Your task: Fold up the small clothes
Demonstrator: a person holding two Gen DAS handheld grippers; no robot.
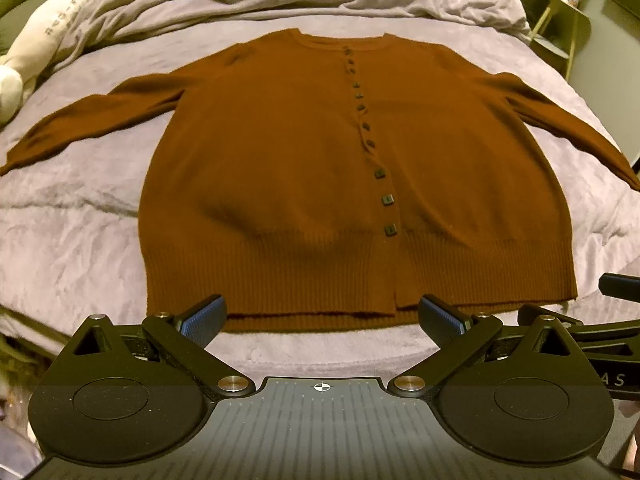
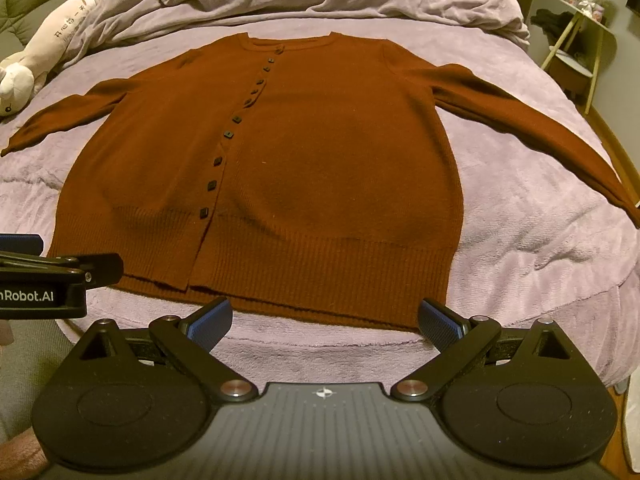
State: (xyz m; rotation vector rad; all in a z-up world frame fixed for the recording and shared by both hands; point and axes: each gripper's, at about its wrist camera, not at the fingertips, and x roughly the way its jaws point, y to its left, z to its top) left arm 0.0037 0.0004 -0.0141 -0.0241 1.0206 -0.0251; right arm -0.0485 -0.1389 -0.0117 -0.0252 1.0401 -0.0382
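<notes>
— While both grippers hang at the near hem, is anything folded?

— No. The cardigan (image 1: 320, 168) lies flat, buttoned, on the bed (image 1: 80, 240), sleeves spread left and right.

— The fingers?

— Wide apart, holding nothing: left gripper (image 1: 322, 320), right gripper (image 2: 326, 320).

— Best start?

— I'd pinch a sleeve cuff, lay it across the chest, keeping the knit smooth.
</notes>
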